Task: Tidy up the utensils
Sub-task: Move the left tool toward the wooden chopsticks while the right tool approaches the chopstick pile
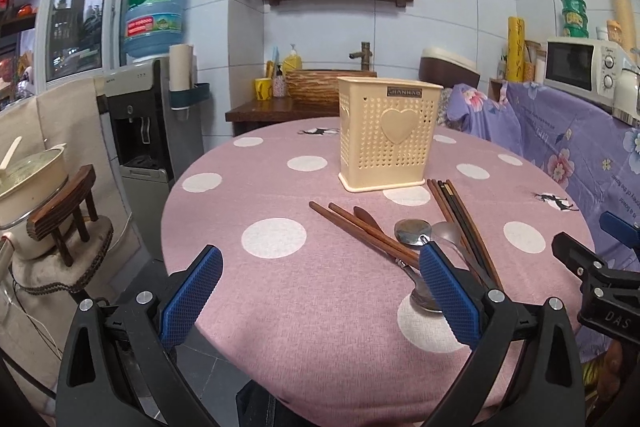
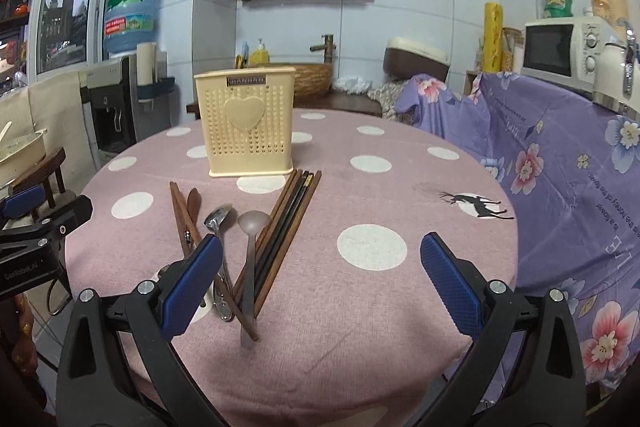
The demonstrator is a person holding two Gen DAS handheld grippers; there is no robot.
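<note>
— Where have they got to, would you say?

— Right at the start, I'd judge. The desk (image 2: 400,187) with its pink spotted cloth carries everything, and the cream holder (image 2: 246,121) stands upright near the far side with nothing that I can see sticking out of its top.

— And the utensils?

— All lying loose on the cloth in front of the holder. A bundle of chopsticks (image 2: 286,223), dark and brown ones together, fans out from just beside the holder's base. Left of that, another brown pair (image 2: 180,217) with a wooden spoon (image 2: 193,201) beside it, then a steel spoon (image 2: 218,219) and a greyish one (image 2: 252,223), the handles crossing at the near end.

— The tongs?

— Both gaping wide, gripping nothing. The left tongs (image 1: 320,291) hover over the near edge, one pad just above a spoon. The right tongs (image 2: 320,287) hang beside the pile.

— So next?

— Probably pick one piece, close on its handle clear of the tangle, and stand it in the holder.
</note>
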